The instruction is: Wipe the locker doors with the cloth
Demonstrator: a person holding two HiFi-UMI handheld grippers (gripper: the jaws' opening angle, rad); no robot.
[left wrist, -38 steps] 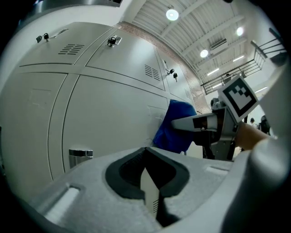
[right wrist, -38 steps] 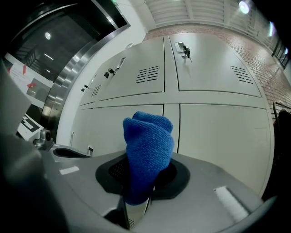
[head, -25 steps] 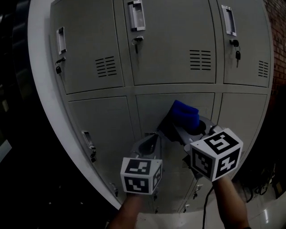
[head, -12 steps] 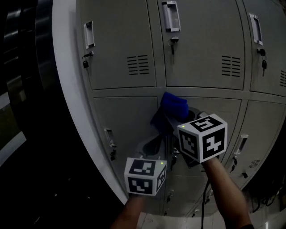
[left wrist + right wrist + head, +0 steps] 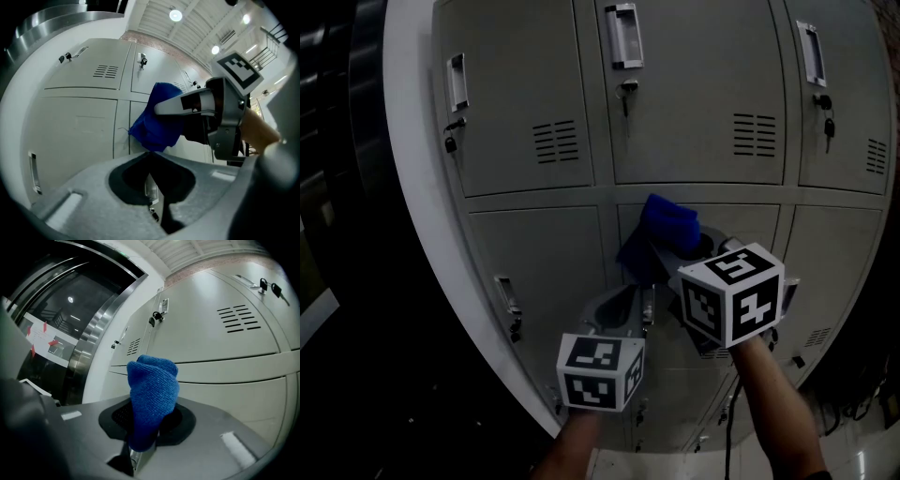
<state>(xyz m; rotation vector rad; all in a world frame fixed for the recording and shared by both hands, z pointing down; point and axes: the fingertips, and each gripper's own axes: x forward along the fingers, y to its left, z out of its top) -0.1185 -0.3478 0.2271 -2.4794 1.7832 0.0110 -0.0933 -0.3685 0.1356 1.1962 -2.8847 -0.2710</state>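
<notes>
Head view: grips a bunched blue cloth (image 5: 668,223) in the right gripper (image 5: 677,246), jaws clamped on its lower end, up by the top left corner of the middle locker door (image 5: 741,227) in the lower row. Holds the left gripper (image 5: 630,298) nearer and lower left, jaws pressed together on nothing, just short of the cloth

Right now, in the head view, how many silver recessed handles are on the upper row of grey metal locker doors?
3: the left door's handle, the middle door's handle, the right door's handle. More could lie beyond the frame.
</notes>
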